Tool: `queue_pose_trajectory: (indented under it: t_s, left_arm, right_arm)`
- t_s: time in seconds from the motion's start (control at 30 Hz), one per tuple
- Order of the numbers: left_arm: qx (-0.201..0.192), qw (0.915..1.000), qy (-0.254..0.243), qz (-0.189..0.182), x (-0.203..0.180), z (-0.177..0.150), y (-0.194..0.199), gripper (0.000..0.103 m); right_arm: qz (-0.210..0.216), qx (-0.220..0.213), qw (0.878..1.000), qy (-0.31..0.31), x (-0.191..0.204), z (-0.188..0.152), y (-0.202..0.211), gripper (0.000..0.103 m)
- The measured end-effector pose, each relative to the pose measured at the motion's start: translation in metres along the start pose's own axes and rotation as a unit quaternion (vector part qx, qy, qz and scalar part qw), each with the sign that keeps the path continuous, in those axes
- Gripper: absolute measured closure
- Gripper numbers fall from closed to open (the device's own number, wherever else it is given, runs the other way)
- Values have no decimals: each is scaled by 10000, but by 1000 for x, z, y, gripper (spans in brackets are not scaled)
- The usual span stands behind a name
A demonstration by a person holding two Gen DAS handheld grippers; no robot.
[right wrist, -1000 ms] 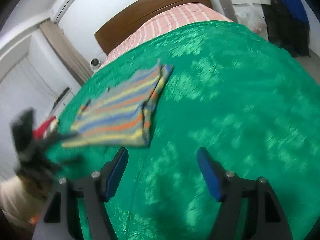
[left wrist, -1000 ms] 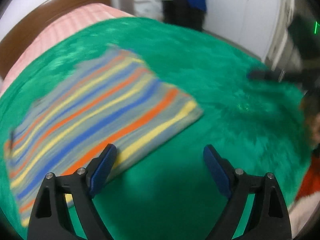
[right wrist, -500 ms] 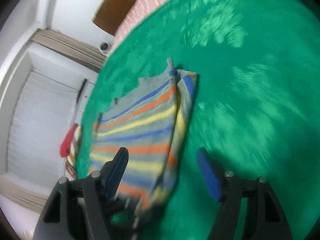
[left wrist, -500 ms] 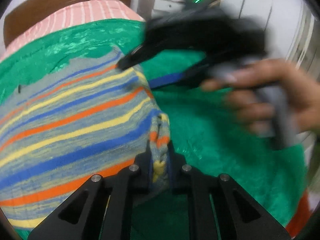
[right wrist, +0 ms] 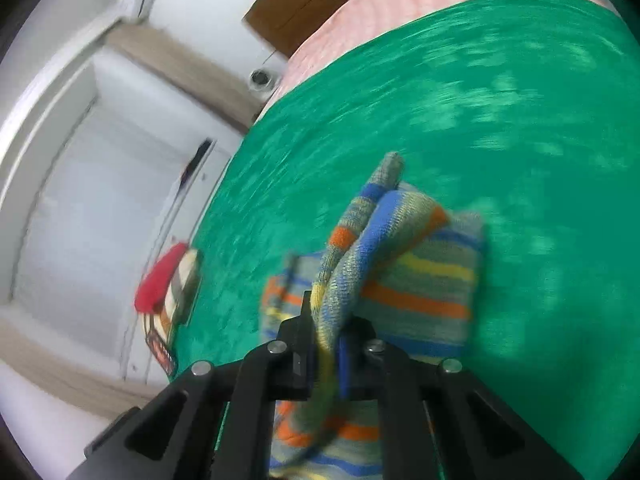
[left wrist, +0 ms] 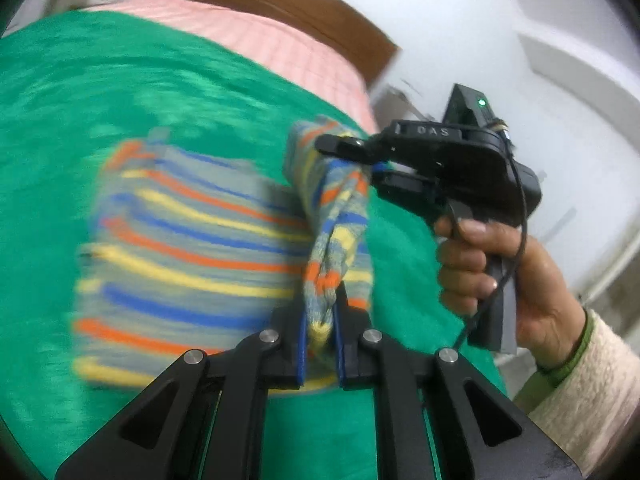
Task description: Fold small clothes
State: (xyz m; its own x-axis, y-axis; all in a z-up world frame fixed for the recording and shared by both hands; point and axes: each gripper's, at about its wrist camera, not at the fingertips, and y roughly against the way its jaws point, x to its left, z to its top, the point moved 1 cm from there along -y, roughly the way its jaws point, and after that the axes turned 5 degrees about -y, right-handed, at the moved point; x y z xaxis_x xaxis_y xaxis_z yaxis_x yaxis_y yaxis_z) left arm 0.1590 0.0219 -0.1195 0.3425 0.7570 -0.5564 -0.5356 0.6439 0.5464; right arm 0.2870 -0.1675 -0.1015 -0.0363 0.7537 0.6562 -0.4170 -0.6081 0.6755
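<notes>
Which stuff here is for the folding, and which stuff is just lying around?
For the folding:
striped garment
left gripper
right gripper
green blanket

Just lying around:
red and striped item
pink bedsheet
wooden headboard

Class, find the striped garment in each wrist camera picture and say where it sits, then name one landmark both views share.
Left wrist view: the striped garment fills centre-left, its raised edge pinched by the left gripper at bottom centre.
Right wrist view: the striped garment lies centre to bottom, a fold clamped in the right gripper.
Shared landmark: the green blanket beneath it.
</notes>
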Motion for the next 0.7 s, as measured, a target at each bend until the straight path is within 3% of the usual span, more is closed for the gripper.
queue_pose_trajectory:
  t_s: [0.1, 0.23, 0.3, 0.33, 0.4, 0.43, 0.5, 0.53, 0.63, 0.67, 0.7]
  left_arm:
    - [20, 9987, 400, 322, 42, -6, 13, 94]
    - [183, 9950, 573, 793, 73, -14, 17, 92]
    - [360, 9901, 612, 1209, 85, -16, 20, 77]
    - [384, 9886, 701, 1274, 89, -18, 24, 74]
    - [306, 9884, 883, 1200, 96, -16, 44, 56]
    - [228, 9891, 888, 1156, 95, -14, 51, 51]
    - [83, 9909, 824, 1058, 91, -13, 63, 35]
    - [54, 9922, 782, 967, 87, -12, 64, 33]
    - [247, 9940, 532, 922, 76, -5, 46, 32]
    - [360, 9926, 384, 1094, 73, -4, 37, 37]
    - [573, 9881, 155, 1416, 70, -7, 25, 53]
  right_arm:
    - [-146, 252, 9994, 166, 28, -9, -49, 94]
    - [-360, 406, 9982, 249, 45, -25, -109, 94]
    - [-82, 277, 9996, 58, 45, -29, -123, 84]
    - [178, 241, 9993, -209, 43, -30, -127, 79]
    - [709, 201, 9947, -719, 35, -31, -123, 53]
    - [809, 149, 9937, -763, 34, -33, -116, 52]
    - [598, 0, 9974, -403, 37, -35, -92, 52]
    - [454, -54, 9989, -143, 38, -37, -77, 52]
    - [154, -2, 9978, 645, 41, -55, -41, 52]
    - [115, 66, 9956, 926, 43, -68, -31, 52]
    - [91, 123, 9938, 1099, 41, -78, -26, 52]
